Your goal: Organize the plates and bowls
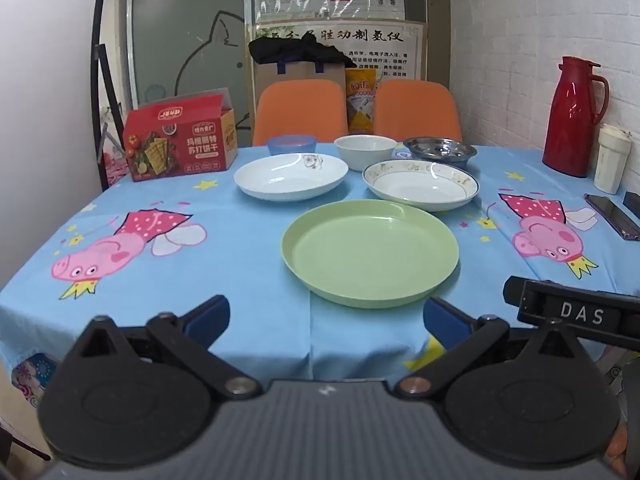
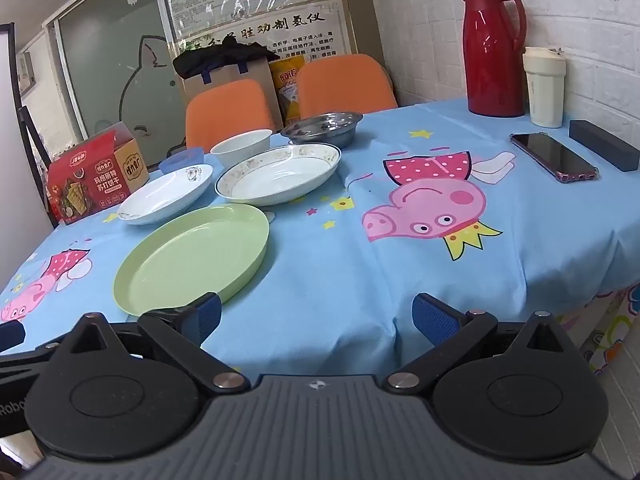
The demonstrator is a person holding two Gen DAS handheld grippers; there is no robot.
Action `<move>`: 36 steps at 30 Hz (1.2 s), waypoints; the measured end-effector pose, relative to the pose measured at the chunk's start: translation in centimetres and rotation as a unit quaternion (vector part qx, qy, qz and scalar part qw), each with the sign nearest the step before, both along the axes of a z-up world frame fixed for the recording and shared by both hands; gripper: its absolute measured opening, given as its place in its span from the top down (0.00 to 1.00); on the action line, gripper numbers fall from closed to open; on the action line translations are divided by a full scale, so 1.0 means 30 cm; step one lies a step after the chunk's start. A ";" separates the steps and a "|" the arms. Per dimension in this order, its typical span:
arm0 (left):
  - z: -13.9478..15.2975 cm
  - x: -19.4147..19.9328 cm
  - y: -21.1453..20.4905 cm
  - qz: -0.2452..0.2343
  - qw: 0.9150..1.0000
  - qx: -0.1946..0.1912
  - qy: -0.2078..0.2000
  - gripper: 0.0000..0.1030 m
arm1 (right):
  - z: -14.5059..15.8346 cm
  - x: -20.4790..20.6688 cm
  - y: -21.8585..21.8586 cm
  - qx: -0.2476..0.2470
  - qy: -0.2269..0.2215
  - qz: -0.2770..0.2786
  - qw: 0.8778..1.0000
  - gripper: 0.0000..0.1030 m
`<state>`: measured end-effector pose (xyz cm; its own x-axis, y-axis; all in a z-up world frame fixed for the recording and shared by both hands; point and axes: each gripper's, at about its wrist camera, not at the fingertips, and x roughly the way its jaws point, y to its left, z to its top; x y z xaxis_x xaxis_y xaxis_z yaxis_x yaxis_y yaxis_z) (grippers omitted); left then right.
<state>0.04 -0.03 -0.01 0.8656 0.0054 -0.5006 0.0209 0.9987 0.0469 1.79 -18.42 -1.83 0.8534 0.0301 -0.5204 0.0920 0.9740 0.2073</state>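
Note:
A green plate [image 1: 370, 252] [image 2: 192, 258] lies nearest on the blue tablecloth. Behind it lie a white plate with a small drawing [image 1: 291, 176] [image 2: 166, 194] and a white plate with a patterned rim [image 1: 420, 185] [image 2: 278, 174]. Further back stand a blue bowl [image 1: 292, 145] [image 2: 182, 160], a white bowl [image 1: 365, 151] [image 2: 241, 146] and a steel bowl [image 1: 440, 150] [image 2: 322, 127]. My left gripper [image 1: 326, 320] is open and empty at the table's near edge, in front of the green plate. My right gripper [image 2: 316, 316] is open and empty, right of the green plate.
A red biscuit box [image 1: 178, 138] stands at the far left. A red thermos [image 2: 494, 46], a white cup [image 2: 544, 86], a phone [image 2: 554, 156] and a dark case [image 2: 606, 150] sit at the right by the brick wall. Two orange chairs [image 1: 300, 110] stand behind the table.

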 end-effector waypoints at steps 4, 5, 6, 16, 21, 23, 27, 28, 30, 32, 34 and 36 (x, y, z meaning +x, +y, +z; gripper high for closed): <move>0.001 -0.008 -0.007 -0.005 1.000 -0.002 -0.005 0.00 | 0.011 0.000 0.009 -0.008 0.004 0.001 1.000 0.00; -0.007 -0.008 -0.001 -0.005 1.000 -0.001 -0.005 0.00 | -0.001 -0.001 -0.003 -0.008 0.004 0.000 1.000 0.00; -0.008 -0.013 0.011 -0.006 1.000 -0.002 -0.006 0.00 | -0.002 -0.001 -0.001 -0.008 0.004 0.002 1.000 0.00; -0.013 -0.001 -0.002 -0.008 1.000 -0.005 0.004 0.00 | -0.009 0.001 0.012 -0.006 0.007 0.004 1.000 0.00; -0.013 -0.001 0.007 -0.009 1.000 -0.010 0.005 0.00 | -0.012 0.001 0.010 -0.005 0.007 0.005 1.000 0.00; -0.013 -0.002 0.009 -0.010 1.000 -0.011 0.005 0.00 | -0.013 0.001 0.009 -0.004 0.007 0.006 1.000 0.00; -0.013 -0.002 0.003 -0.010 1.000 -0.010 0.007 0.00 | -0.017 0.002 0.013 -0.006 0.008 0.007 1.000 0.00; -0.013 -0.002 0.003 -0.010 1.000 -0.010 0.007 0.00 | -0.017 0.002 0.012 -0.006 0.008 0.008 1.000 0.00; -0.013 -0.002 0.004 -0.011 1.000 -0.013 0.007 0.00 | -0.018 0.002 0.012 -0.004 0.008 0.007 1.000 0.00; -0.013 -0.004 0.003 -0.012 1.000 -0.014 0.006 0.00 | -0.020 0.003 0.012 -0.003 0.009 0.007 1.000 0.00; -0.013 -0.003 0.003 -0.012 1.000 -0.014 0.007 0.00 | -0.021 0.004 0.012 -0.004 0.010 0.007 1.000 0.00; -0.013 -0.004 0.004 -0.012 1.000 -0.014 0.007 0.00 | -0.023 0.005 0.014 -0.004 0.011 0.008 1.000 0.00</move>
